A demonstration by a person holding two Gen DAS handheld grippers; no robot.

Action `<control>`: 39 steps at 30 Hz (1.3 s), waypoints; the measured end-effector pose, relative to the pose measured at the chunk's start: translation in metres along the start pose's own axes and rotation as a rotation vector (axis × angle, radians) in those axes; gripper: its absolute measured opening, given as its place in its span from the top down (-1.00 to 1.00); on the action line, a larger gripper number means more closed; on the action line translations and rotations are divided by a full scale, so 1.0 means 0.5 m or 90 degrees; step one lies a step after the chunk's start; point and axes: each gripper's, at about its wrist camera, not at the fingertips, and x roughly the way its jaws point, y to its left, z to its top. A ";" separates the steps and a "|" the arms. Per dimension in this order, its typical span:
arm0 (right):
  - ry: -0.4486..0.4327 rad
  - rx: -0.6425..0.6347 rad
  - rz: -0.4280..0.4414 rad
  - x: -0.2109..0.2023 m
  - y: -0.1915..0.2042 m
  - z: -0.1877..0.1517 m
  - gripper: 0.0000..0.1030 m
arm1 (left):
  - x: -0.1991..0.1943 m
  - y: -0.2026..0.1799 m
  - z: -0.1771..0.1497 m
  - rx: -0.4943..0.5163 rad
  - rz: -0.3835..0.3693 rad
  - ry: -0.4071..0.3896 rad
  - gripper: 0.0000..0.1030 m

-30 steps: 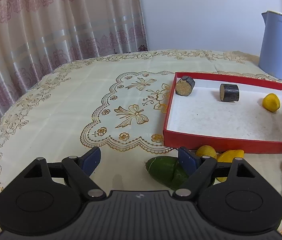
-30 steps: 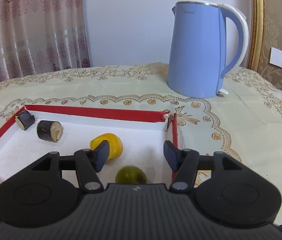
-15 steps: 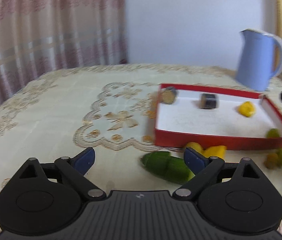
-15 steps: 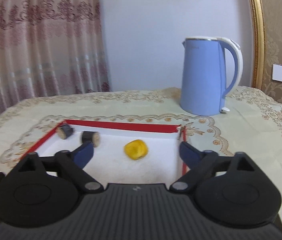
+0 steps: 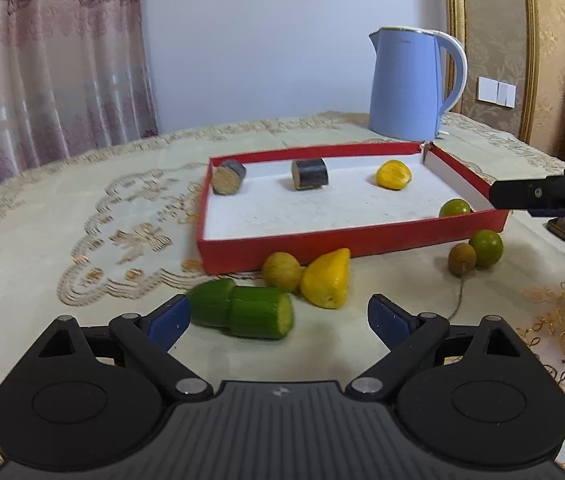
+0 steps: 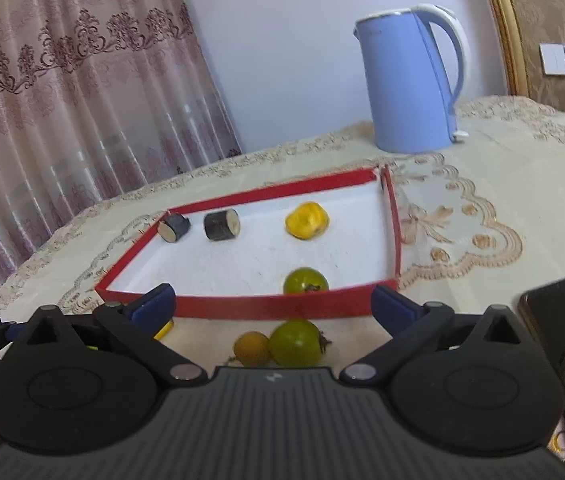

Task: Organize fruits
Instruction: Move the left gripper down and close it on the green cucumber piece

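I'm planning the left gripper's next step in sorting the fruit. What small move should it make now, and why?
Probably ease the open left gripper forward and down to straddle the green cucumber piece. That piece lies on the tablecloth outside the red tray, just ahead of the fingertips and nearer the left one, and nothing is held yet.

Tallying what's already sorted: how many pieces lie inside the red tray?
4: two dark cylinders along the red tray's far wall, a yellow fruit far right, a green fruit near-right corner.
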 end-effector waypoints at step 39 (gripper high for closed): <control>0.000 -0.015 -0.014 -0.006 0.001 -0.019 -1.00 | 0.065 0.028 0.014 -0.022 -0.018 0.066 -0.19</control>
